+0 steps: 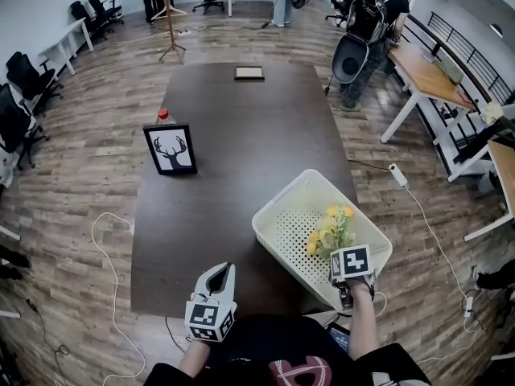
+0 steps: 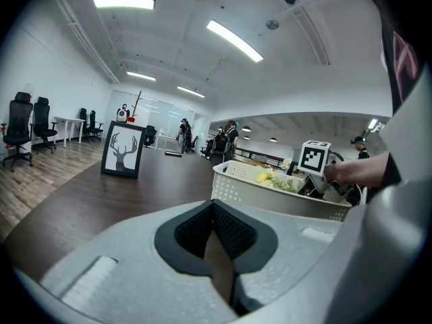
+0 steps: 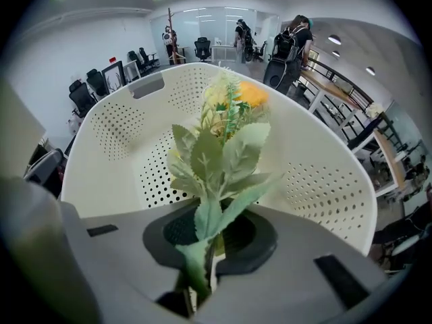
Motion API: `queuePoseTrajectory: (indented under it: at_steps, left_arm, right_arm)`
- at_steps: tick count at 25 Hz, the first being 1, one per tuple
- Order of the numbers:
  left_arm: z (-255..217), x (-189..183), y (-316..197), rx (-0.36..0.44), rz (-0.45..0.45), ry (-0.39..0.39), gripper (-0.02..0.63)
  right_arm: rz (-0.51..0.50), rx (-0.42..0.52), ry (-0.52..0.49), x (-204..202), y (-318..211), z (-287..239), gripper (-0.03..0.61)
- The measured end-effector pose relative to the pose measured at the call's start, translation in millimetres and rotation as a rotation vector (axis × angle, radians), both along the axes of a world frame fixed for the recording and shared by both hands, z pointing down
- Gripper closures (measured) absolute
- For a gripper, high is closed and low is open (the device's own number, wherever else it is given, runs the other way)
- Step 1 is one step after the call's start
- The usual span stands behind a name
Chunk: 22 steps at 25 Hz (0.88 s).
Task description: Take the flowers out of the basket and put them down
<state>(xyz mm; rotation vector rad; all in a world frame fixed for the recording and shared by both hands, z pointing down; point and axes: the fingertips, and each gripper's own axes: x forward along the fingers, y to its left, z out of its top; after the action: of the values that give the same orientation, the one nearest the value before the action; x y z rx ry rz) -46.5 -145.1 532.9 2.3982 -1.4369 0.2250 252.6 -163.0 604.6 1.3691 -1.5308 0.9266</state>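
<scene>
**Item 1, flowers** (image 3: 223, 147): a bunch with yellow and orange heads and pale green, felt-like leaves. It stands upright inside the basket, heads toward the far wall. In the head view the flowers (image 1: 331, 230) sit by the basket's near right side.

**Item 2, my right gripper** (image 3: 202, 248): its fingers are drawn nearly together and clamped on the leafy lower stem of the flowers. One leaf is pressed flat between the dark pads. The gripper points steeply down into the basket. From above, my right gripper (image 1: 342, 268) shows its marker cube just over the basket's near rim.

**Item 3, basket** (image 1: 290, 219): white plastic with perforated walls and a handle slot in the far wall. It sits at the near right corner of the tabletop, turned at an angle, with part of it reaching past the tabletop's right edge.

**Item 4, my left gripper** (image 2: 214, 238): its fingers are together, tips meeting, with nothing between them. It sits over the near edge of the tabletop (image 1: 233, 135), to the left of the basket and apart from it (image 1: 219, 278).

**Item 5, other holdings on the tabletop:**
- A framed deer picture (image 1: 170, 149) stands upright near the left edge.
- A red-capped bottle (image 1: 163, 115) stands just behind the deer picture.
- A small frame (image 1: 249, 73) lies flat at the far edge.
</scene>
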Motion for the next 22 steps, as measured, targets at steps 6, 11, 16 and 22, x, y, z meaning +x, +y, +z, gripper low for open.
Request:
queuePoseTrajectory:
  at_steps: [6,11,16,22]
  left_arm:
    - [-3,4,2,0.012,0.008,-0.001,0.606]
    - [-5,3,4,0.014,0.008,0.004,0.606]
    - [-6,2,9,0.019,0.006,0.005,0.607]
    - [-7,1,12,0.022,0.005,0.005,0.606]
  right_arm:
    - [-0.005,0.095,-0.01,-1,-4,-16,0.525]
    - [0.027,0.168,-0.047,-1,-5,-29,0.525]
    - [0.039,0.23,-0.063,-4,-3,-40,0.526]
    - [0.04,0.344,-0.102,-13,-5,-62,0.528]
